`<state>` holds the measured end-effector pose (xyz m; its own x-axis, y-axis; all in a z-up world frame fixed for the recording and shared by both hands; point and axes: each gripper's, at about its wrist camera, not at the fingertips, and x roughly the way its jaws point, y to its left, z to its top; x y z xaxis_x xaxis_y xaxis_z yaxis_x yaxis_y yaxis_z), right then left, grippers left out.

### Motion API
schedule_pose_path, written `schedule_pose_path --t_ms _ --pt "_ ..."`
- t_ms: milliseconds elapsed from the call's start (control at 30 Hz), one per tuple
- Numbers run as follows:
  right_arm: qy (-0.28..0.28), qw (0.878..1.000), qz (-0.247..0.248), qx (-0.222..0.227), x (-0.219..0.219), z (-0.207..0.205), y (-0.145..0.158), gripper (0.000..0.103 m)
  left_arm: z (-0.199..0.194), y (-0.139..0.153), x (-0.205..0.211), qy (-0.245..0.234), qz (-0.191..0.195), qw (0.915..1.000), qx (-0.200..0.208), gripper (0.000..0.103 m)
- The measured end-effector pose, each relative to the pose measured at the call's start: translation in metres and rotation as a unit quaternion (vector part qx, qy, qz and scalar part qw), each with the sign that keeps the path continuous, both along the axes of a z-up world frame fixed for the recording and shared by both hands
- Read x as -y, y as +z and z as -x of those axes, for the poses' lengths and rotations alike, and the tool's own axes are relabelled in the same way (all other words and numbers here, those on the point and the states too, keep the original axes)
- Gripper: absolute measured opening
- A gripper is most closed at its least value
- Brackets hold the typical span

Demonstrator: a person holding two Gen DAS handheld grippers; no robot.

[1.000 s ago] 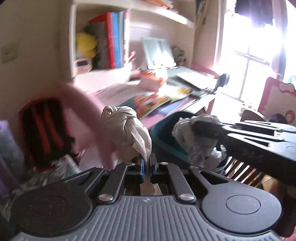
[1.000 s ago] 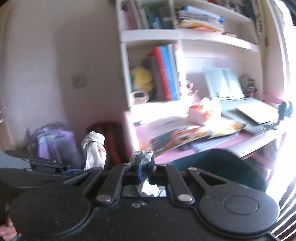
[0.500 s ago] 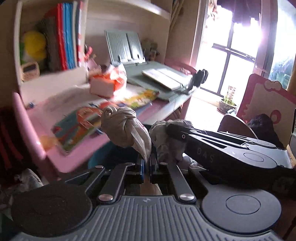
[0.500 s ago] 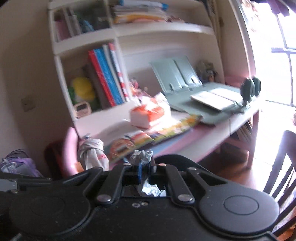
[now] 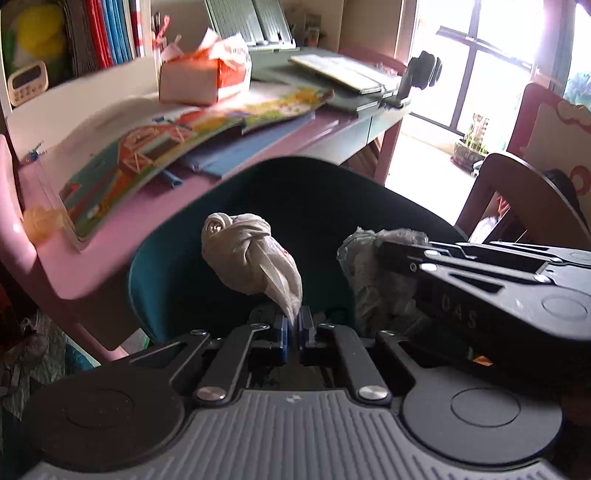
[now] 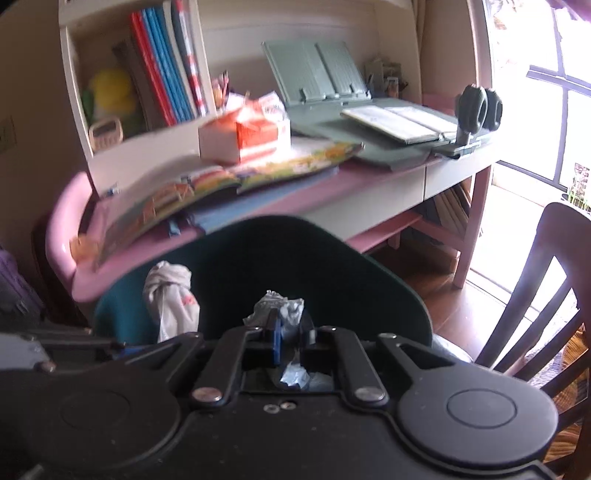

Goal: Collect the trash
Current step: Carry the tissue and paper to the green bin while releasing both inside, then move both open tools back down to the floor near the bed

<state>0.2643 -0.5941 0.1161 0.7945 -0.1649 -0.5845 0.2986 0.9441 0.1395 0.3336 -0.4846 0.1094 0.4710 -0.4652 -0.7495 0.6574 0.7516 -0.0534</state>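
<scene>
Left gripper [image 5: 291,325] clamped on a twisted beige tissue wad [image 5: 251,258], held above the dark bin [image 5: 155,266]. Right gripper [image 6: 290,332] pinched on crumpled silvery wrapper [image 6: 277,306], just beside, before the pink desk [image 6: 258,206].

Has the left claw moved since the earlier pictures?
Yes. The left claw, shut on a knotted rag, has swung right: the bookshelf slid from centre to the view's left edge.
</scene>
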Motion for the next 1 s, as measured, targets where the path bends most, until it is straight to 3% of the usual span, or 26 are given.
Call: schedule_pose_path --t_ms 267,467,567,700,867,933,1000 --pt "-0.003 1.000 0.002 -0.022 0.004 0.000 -0.012 0.025 -0.002 -0.013 0.004 -0.002 -0.015 0.9998 -0.013 0.005" --pt "0.002 1.000 0.013 -0.017 -0.001 0.007 -0.006 0.035 0.000 -0.007 0.000 0.003 -0.002 0.9999 -0.016 0.013" --pt "-0.001 1.000 0.016 -0.011 -0.002 0.013 0.000 0.038 0.002 -0.003 -0.006 0.009 0.003 0.9999 -0.014 0.026" --pt "0.000 1.000 0.019 -0.001 -0.005 0.025 0.011 0.040 0.006 0.007 -0.021 0.024 0.014 0.9996 0.001 0.056" --pt "0.020 0.999 0.028 0.009 -0.018 0.042 0.026 0.043 0.019 0.027 -0.044 0.027 0.041 0.9987 0.010 0.061" --pt "0.027 0.999 0.036 0.014 -0.026 0.051 0.032 0.045 0.027 0.036 -0.055 0.031 0.044 0.9984 0.018 0.067" --pt "0.035 0.998 0.038 0.021 -0.034 0.059 0.038 0.052 0.035 0.043 -0.068 0.035 0.047 0.9980 0.027 0.071"
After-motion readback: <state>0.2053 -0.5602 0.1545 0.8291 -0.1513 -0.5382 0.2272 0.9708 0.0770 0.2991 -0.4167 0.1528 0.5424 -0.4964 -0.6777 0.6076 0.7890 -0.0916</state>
